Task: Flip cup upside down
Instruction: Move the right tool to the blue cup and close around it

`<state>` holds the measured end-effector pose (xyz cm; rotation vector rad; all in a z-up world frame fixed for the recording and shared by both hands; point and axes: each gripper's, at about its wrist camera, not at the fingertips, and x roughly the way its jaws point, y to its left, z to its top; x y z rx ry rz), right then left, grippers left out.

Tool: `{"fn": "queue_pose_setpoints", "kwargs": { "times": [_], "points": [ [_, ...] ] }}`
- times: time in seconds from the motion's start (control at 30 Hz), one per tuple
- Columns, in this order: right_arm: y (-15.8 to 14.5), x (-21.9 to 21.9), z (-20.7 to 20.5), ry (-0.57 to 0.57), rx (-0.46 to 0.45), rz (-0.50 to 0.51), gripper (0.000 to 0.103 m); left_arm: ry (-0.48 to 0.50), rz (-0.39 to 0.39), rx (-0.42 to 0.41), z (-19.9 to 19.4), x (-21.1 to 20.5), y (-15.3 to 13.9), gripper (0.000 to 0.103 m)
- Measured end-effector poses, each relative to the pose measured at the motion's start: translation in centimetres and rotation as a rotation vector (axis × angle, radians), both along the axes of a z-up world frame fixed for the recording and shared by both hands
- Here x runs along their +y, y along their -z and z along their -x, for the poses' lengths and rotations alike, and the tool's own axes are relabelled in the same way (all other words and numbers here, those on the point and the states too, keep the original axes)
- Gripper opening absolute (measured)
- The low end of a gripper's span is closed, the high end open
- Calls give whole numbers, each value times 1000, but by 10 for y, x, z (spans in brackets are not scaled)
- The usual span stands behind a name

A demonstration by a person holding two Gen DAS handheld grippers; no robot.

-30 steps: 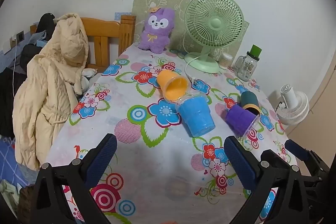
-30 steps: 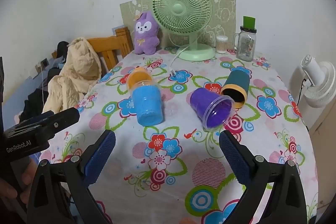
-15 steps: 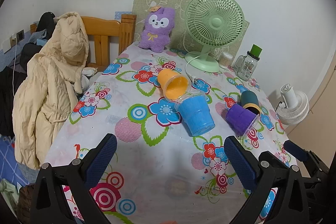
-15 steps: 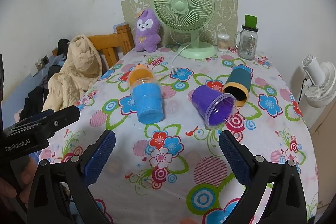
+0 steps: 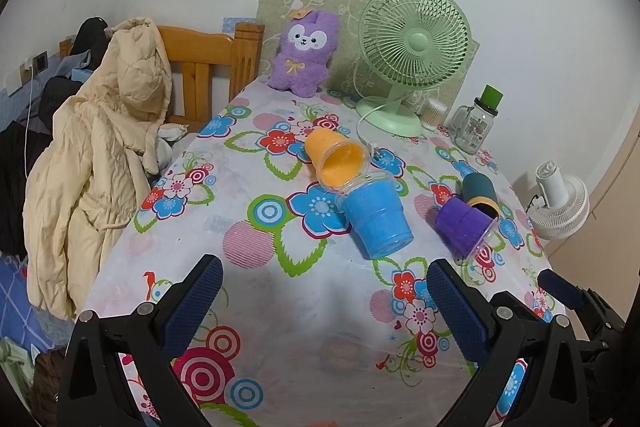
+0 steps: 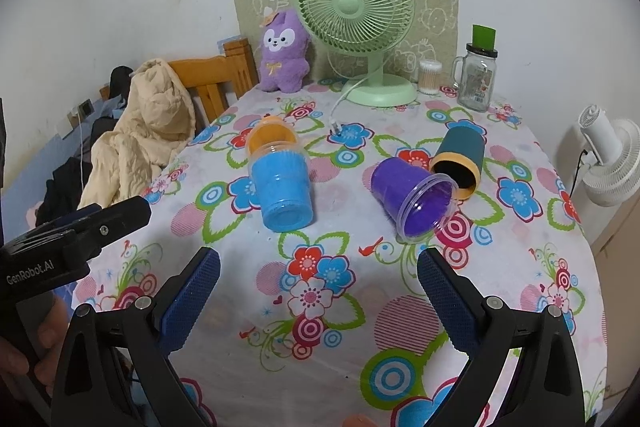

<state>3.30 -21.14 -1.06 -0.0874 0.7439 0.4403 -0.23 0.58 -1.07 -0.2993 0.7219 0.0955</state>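
Observation:
Several cups lie on their sides on the flowered tablecloth (image 5: pixel 192 239): an orange cup (image 5: pixel 334 159), a blue cup (image 5: pixel 376 215), a purple cup (image 5: pixel 464 227) and a dark teal cup (image 5: pixel 480 189). They also show in the right wrist view: orange cup (image 6: pixel 270 137), blue cup (image 6: pixel 284 191), purple cup (image 6: pixel 412 193), teal cup (image 6: pixel 460 157). My left gripper (image 5: pixel 320 301) is open and empty, short of the blue cup. My right gripper (image 6: pixel 318 297) is open and empty, short of the blue and purple cups.
A green desk fan (image 5: pixel 412 51) with its cord, a purple plush toy (image 5: pixel 306 55), a glass jar with a green lid (image 5: pixel 478 121) and a cotton-swab tub stand at the table's back. A wooden chair with a beige coat (image 5: pixel 100 147) is at the left. A white fan (image 6: pixel 612 159) stands at the right.
Both grippers have shifted only slightly; the right wrist view has risen and drawn back a little. The cups have not moved.

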Motion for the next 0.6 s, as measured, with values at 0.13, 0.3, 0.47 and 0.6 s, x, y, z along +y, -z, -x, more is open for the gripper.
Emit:
{"fn": "queue_pose_setpoints", "kwargs": {
  "times": [0.13, 0.3, 0.47, 0.6],
  "points": [
    [1, 2, -1, -4, 6, 6, 100, -5, 6, 6, -1, 3, 2, 103],
    [2, 9, -5, -18, 14, 25, 100, -18, 18, 16, -2, 11, 5, 103],
    [-4, 25, -20, -63, 5, 45, 100, -41, 33, 26, -2, 25, 11, 103],
    [-15, 51, -48, -105, -7, 99, 100, -67, 46, 33, -3, 38, 16, 103]
  ]
}}
